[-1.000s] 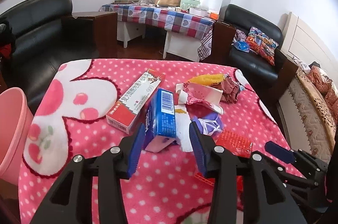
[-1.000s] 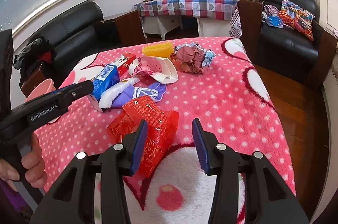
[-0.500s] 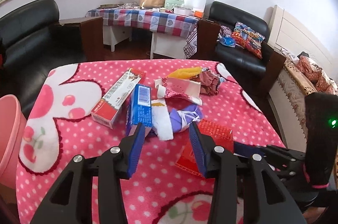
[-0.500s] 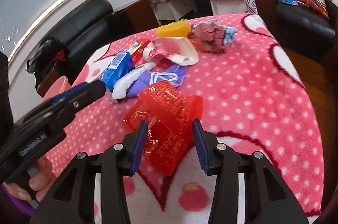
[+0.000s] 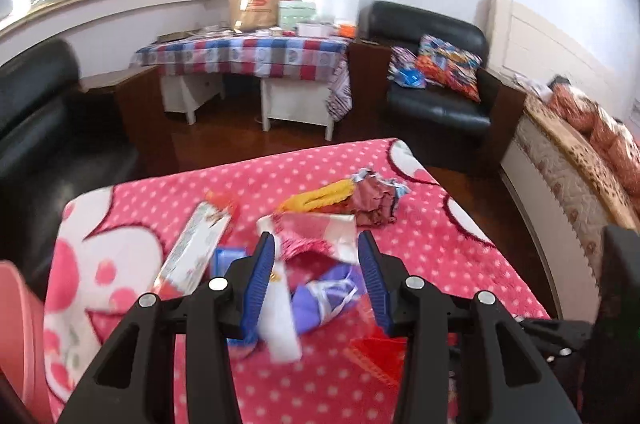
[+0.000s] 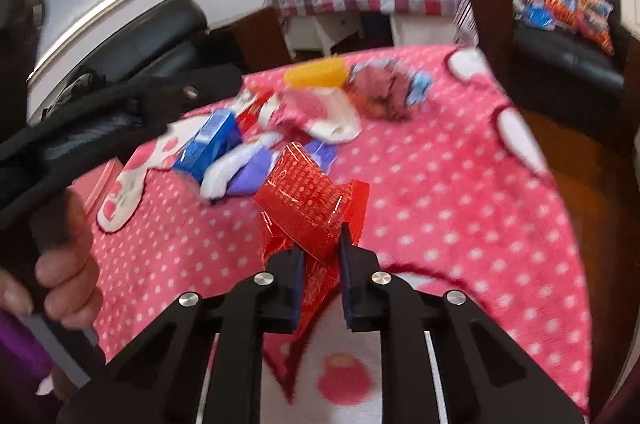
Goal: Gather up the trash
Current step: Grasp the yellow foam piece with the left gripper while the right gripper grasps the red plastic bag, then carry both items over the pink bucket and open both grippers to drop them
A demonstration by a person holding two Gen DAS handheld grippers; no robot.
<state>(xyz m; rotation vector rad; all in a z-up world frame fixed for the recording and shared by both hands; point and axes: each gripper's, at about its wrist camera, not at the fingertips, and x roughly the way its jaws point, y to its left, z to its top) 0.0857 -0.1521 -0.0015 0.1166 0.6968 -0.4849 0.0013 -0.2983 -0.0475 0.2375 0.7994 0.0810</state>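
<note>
Left wrist view, from 9 o'clock across: pink bin [image 5: 16,336] at the edge, beside the desk [image 5: 460,264] under its pink dotted blanket. Long red-and-white carton [image 5: 192,256] at 10 o'clock of the left gripper [image 5: 316,280]; blue box [image 5: 226,260] half hidden behind the near finger. Fingers held apart, gripping nothing; white strip [image 5: 280,320] and purple wrapper [image 5: 324,298] lying on the blanket in the gap seen between them. Pink-and-white wrapper [image 5: 320,230] just past the tips, yellow piece [image 5: 320,198] and crumpled pink wad [image 5: 376,204] at 12 to 1 o'clock. Red plastic [image 5: 376,356] only a corner, blocked by the far finger.

Right wrist view: hand [image 6: 68,288] on the other tool's handle at 9 o'clock, its black body [image 6: 100,128] crossing over the trash pile and covering part of it. Blue box [image 6: 212,140] shown whole here; the long carton mostly hidden behind it. Right gripper [image 6: 320,264] closing, blue pads pressed on the crumpled red plastic [image 6: 308,200] at 12 o'clock. Black armchair [image 6: 560,36] with cushions at 2 o'clock, well apart.
</note>
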